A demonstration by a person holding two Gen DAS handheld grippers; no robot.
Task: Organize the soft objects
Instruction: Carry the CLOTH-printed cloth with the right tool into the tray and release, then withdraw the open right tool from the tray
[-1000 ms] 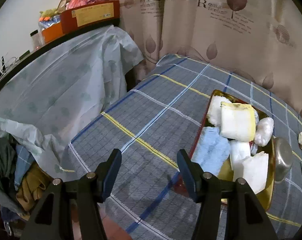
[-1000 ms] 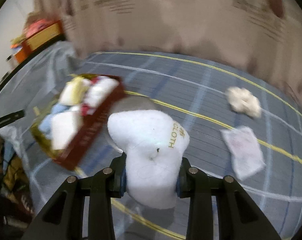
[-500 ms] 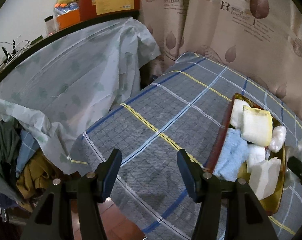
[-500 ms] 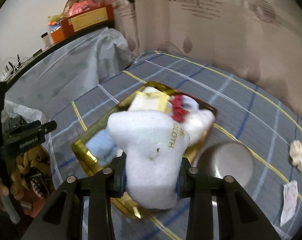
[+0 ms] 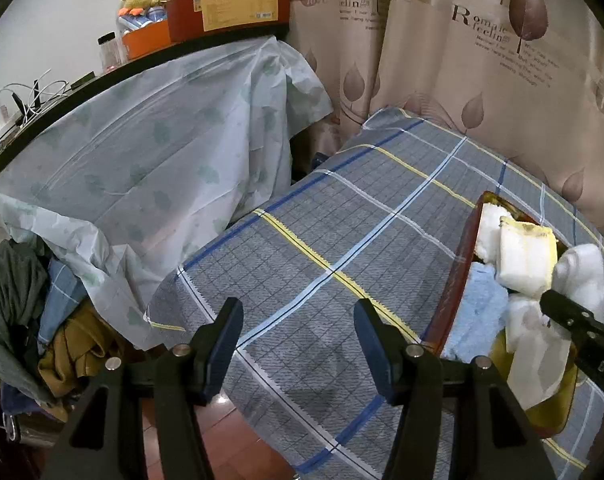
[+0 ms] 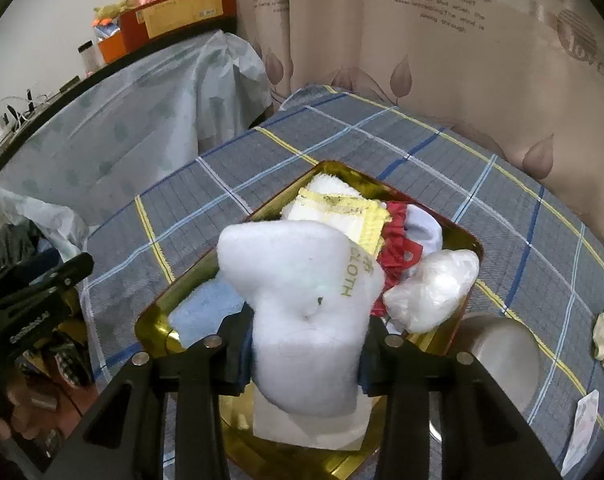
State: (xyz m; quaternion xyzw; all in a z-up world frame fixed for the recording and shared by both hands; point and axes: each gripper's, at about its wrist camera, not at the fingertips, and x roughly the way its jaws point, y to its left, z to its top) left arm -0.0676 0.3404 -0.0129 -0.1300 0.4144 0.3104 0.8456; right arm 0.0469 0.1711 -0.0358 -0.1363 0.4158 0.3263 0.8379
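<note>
1. Left wrist view: the left gripper (image 5: pixel 298 344) hangs open and empty over the grey checked cloth covering the surface (image 5: pixel 341 240). At the right lies the gold-lined rectangular tray with red sides (image 5: pixel 455 292), holding a light blue towel (image 5: pixel 477 316) and a white sponge with yellow edging (image 5: pixel 525 256). The right gripper comes in from the right edge with the fluffy white sock
2. Right wrist view: the right gripper (image 6: pixel 303 344) is over the tray (image 6: pixel 154 320); its jaws are opening, the fluffy white sock printed "CLOTH" (image 6: pixel 302 300) still pressed between them. A round metal lid (image 6: pixel 501 348) lies beside the tray
</note>
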